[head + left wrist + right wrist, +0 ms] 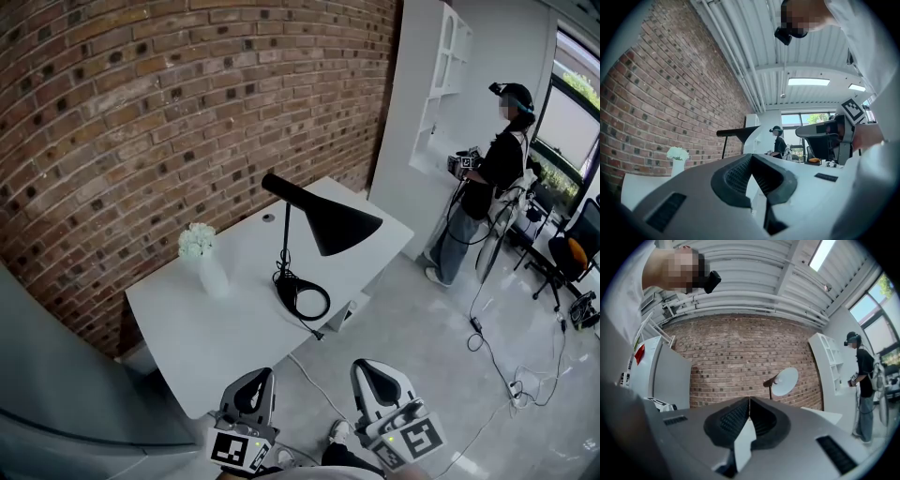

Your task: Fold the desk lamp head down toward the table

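Note:
A black desk lamp (323, 220) stands on the white table (206, 328), its cone head tilted out to the right on a thin upright stem (284, 239) and its ring base (302, 298) near the table's front edge. The lamp (736, 133) shows far off in the left gripper view, and in the right gripper view the lamp head (785, 380) shows its white inside. My left gripper (251, 392) and right gripper (380, 384) hover low in the head view, short of the table, both shut and empty.
A white vase of white flowers (202, 258) stands on the table left of the lamp. A brick wall (141, 112) runs behind. A white shelf unit (436, 84) is at the back right, where a person (487, 187) stands. Cables (487, 347) lie on the floor.

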The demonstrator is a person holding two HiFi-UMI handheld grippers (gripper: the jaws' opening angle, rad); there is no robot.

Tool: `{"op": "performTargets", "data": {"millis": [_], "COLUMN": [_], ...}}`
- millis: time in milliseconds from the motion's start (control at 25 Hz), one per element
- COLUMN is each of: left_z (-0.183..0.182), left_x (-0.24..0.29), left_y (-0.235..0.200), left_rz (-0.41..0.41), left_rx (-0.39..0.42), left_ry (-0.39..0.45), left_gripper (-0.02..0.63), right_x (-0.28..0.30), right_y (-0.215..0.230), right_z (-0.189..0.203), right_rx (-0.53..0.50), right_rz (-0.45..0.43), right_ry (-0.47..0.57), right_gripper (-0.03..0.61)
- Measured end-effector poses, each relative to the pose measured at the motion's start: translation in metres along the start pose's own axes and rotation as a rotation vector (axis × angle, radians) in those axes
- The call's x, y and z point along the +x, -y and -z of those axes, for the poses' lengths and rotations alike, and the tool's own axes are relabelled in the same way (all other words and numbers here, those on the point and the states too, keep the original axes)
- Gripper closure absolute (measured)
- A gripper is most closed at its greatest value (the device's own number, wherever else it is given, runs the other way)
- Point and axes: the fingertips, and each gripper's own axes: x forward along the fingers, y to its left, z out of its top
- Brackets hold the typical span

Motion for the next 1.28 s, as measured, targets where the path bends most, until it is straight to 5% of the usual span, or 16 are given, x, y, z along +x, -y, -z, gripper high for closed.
{"op": "performTargets", "data": {"millis": [720,920,1280], "left_z": [0.008,0.001,0.002], "left_x": [0.117,0.125,0.134], "left_y": [0.039,0.042,0.03], "left_rz": [-0.157,-0.235,-0.253], "left_rx": [0.046,0.074,0.073], "left_ry": [-0.012,-0.01,-0.005], "left_gripper": [0.606,0.606,0.606], "right_x": [0.037,0.051,0.088], "right_y": [0.133,0.142,0.151], "right_z": [-0.015,-0.023,-0.04], "right_rx": [-0.001,-0.14,-0.273], "right_rz": [-0.155,-0.257,-0.259], "right_ry": [0.006,-0.004,0.016], "right_gripper": [0.56,0.56,0.56]}}
